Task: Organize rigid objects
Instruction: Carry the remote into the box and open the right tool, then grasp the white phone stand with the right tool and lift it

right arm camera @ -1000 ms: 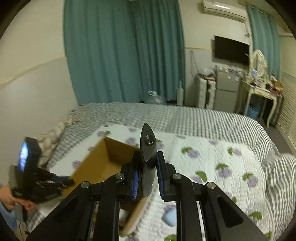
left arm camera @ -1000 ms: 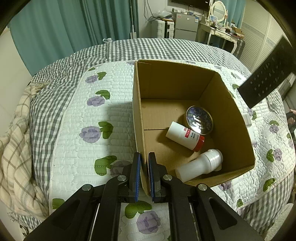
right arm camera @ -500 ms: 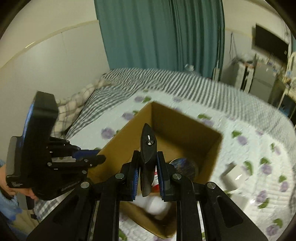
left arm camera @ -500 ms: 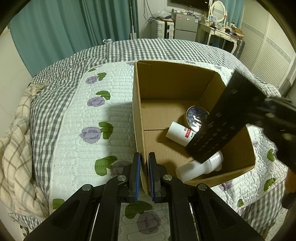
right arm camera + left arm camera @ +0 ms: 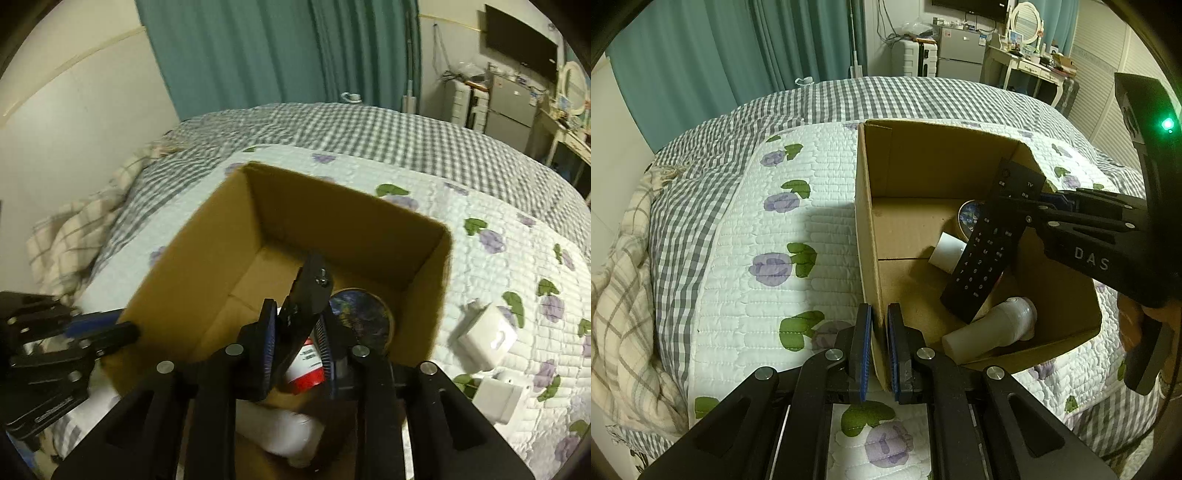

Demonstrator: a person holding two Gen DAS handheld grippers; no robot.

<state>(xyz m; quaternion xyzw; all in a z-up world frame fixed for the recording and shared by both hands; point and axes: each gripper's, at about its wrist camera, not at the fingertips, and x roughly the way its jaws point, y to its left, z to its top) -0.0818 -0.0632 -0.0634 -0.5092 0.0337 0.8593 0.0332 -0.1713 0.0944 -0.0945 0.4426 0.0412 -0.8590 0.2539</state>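
An open cardboard box (image 5: 942,162) sits on the flowered quilt. My left gripper (image 5: 879,332) is shut on the box's near left wall, one pad on each side of it. Over the box, my right gripper (image 5: 297,332) has its jaws opening around a black remote (image 5: 310,288). The remote has tipped sideways between the pads and looks loose. In the left wrist view the remote (image 5: 990,243) slants down into the box from the right gripper (image 5: 1045,206). Inside lie a round tin (image 5: 365,317), a white tube with a red cap (image 5: 308,365) and a white bottle (image 5: 993,328).
Two white chargers (image 5: 487,339) (image 5: 496,398) lie on the quilt right of the box. A plaid blanket (image 5: 620,295) is bunched at the bed's left edge. Teal curtains, a small fridge and a dressing table stand beyond the bed. A hand (image 5: 1134,325) holds the right gripper's handle.
The right gripper has come down over the box with the remote, and its jaws have widened so the remote tilts between them. The left gripper has stayed clamped on the box wall.
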